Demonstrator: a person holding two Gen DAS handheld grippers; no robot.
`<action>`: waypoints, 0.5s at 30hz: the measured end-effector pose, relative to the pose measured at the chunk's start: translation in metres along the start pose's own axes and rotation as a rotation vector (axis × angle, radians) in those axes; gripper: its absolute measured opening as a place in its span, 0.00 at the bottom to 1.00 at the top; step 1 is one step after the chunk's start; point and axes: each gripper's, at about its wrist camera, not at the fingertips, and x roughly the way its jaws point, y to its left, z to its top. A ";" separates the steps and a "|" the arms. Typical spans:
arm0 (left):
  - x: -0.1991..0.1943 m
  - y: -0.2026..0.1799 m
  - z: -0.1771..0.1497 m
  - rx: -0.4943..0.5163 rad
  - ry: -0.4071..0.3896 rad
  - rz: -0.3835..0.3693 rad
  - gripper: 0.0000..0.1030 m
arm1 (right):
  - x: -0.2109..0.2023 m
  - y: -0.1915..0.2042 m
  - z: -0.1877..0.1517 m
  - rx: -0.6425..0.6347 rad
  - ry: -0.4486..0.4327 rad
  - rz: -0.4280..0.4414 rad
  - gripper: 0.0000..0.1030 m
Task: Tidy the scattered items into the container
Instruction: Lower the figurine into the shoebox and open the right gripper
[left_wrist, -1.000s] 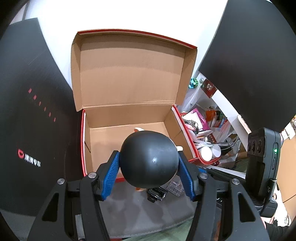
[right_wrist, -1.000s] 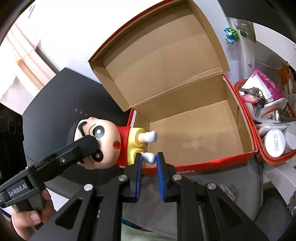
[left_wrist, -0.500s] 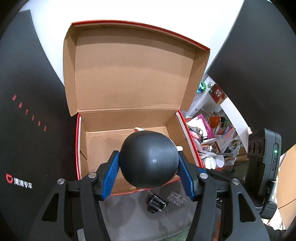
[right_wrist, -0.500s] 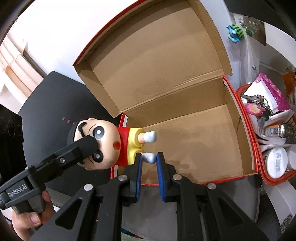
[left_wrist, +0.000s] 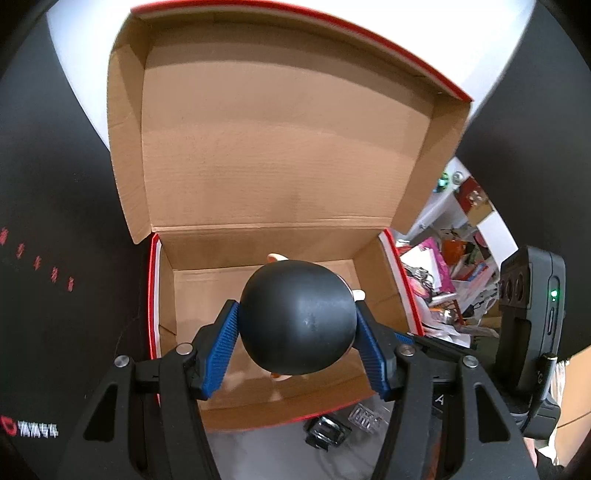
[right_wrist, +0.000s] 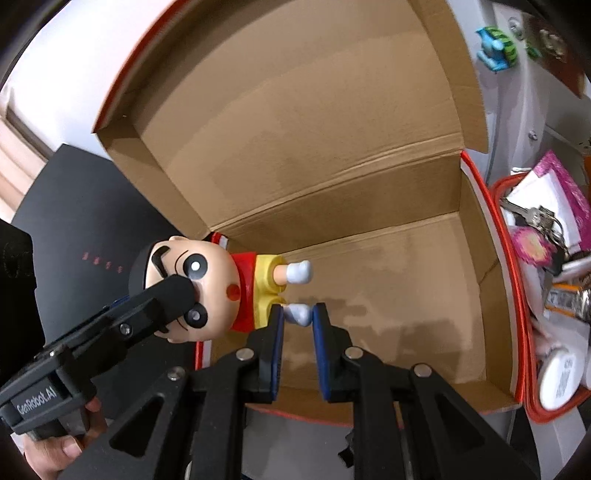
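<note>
A cartoon boy figurine (right_wrist: 221, 288) with a black-haired head (left_wrist: 297, 319), red shirt and yellow shorts hangs over the open cardboard box (left_wrist: 266, 184). My left gripper (left_wrist: 297, 347) is shut on the figurine's head; it also shows in the right wrist view (right_wrist: 177, 291). My right gripper (right_wrist: 297, 332) has its blue pads narrowly apart with nothing between them, its tips just below the figurine's lower white foot. The box floor (right_wrist: 388, 295) is bare, its lid stands open behind.
A red basket (right_wrist: 517, 295) full of keys, packets and a white jar sits right of the box. A black clip (left_wrist: 327, 432) and a clear plastic piece (left_wrist: 365, 419) lie on the grey mat before the box. Black boards flank it.
Both grippers have moved forward over the box, so the figurine now hangs above the box's inside instead of its front edge. The grips have not changed.
</note>
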 end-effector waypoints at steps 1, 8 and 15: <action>0.004 0.002 0.002 -0.005 0.005 0.002 0.59 | 0.005 -0.001 0.003 0.001 0.011 -0.003 0.14; 0.027 0.017 0.013 -0.045 0.039 0.020 0.59 | 0.034 -0.005 0.021 0.014 0.092 -0.020 0.15; 0.049 0.030 0.021 -0.084 0.072 0.028 0.59 | 0.056 -0.015 0.033 0.043 0.147 -0.029 0.15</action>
